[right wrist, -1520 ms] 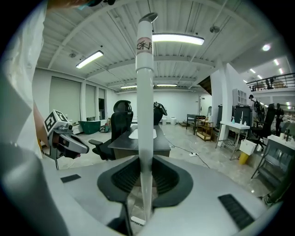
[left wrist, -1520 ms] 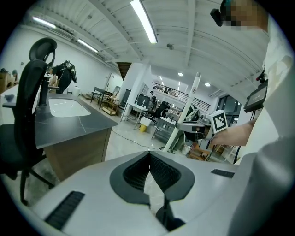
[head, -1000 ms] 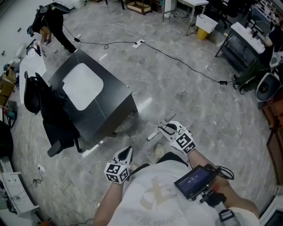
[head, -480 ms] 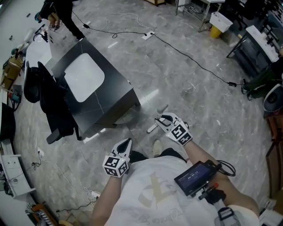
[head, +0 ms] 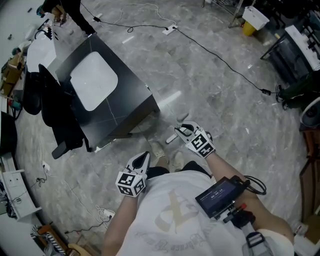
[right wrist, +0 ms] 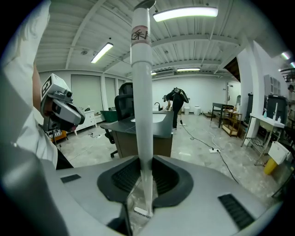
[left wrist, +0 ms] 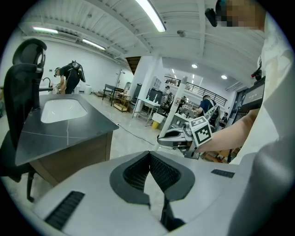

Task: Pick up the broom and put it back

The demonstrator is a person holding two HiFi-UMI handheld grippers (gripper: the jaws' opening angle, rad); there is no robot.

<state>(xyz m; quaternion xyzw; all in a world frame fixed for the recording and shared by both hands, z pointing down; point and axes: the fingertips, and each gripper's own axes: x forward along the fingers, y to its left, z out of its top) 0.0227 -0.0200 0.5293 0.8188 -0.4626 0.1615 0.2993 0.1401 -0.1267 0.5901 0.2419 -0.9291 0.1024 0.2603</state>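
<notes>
The broom (right wrist: 140, 92) is a white pole that stands upright between the jaws of my right gripper (right wrist: 140, 161), which is shut on it. Its lower end (right wrist: 143, 211) shows just below the pads. In the head view the pole (head: 171, 138) appears foreshortened in front of the right gripper (head: 182, 131), near the corner of the dark counter. My left gripper (head: 145, 156) hangs lower left by my body, its pads (left wrist: 148, 154) meeting at the tips with nothing between them. The right gripper (left wrist: 177, 138) also shows in the left gripper view.
A dark counter (head: 125, 107) with a white inset sink (head: 94, 82) stands to the left, with a black office chair (head: 55, 115) beside it. A black cable (head: 220, 60) and a power strip (head: 170, 29) lie on the marble floor. A person in black (head: 65, 10) stands far back.
Both grippers have shifted forward, closer to the counter's corner. The right one has sunk a little and keeps its hold on the broom pole.
</notes>
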